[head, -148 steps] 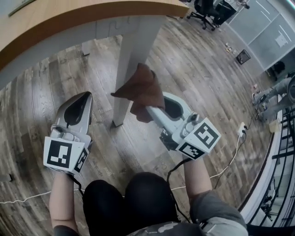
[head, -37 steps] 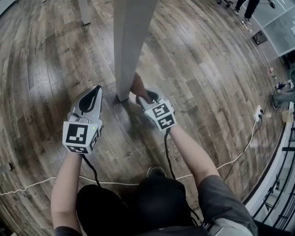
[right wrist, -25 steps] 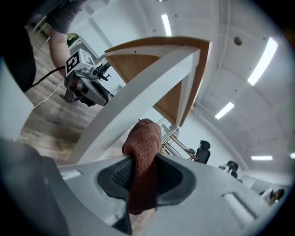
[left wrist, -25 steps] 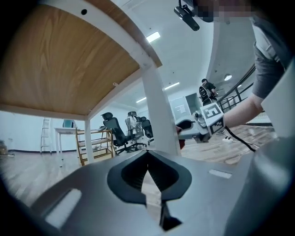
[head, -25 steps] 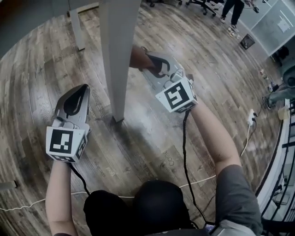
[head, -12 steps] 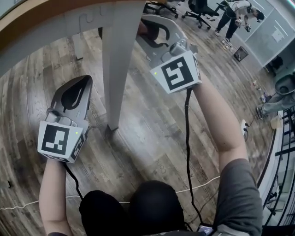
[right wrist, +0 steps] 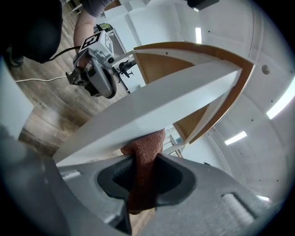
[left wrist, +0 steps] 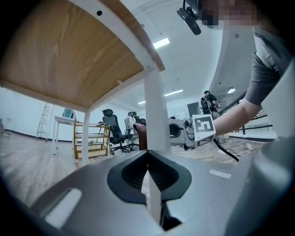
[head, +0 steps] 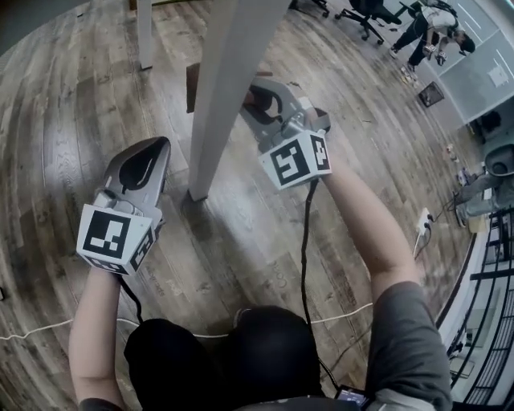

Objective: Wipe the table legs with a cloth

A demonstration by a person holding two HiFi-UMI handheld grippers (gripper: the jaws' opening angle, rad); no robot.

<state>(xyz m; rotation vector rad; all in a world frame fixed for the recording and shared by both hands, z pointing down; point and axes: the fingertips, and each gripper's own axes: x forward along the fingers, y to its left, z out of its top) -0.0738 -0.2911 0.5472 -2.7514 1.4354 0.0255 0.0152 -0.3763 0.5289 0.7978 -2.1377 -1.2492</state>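
Note:
A white table leg (head: 221, 96) runs from the top of the head view down to its foot on the wood floor. My right gripper (head: 255, 103) is on the leg's right side, shut on a brown cloth (head: 259, 99) that presses against the leg. In the right gripper view the cloth (right wrist: 147, 143) sticks out between the jaws and touches the leg (right wrist: 152, 115). My left gripper (head: 159, 146) is left of the leg near its foot, shut and holding nothing. Seen from the left gripper (left wrist: 148, 156), the leg (left wrist: 156, 115) stands straight ahead, with the cloth (left wrist: 140, 136) behind it.
A second white leg (head: 144, 32) stands at the far left. Office chairs (head: 365, 16) and a person (head: 434, 24) are at the far right. A white cable (head: 353, 309) and a power strip (head: 422, 221) lie on the floor to my right.
The right gripper has slid the cloth down the leg from just under the tabletop to about mid-height. The left gripper has stayed beside the foot.

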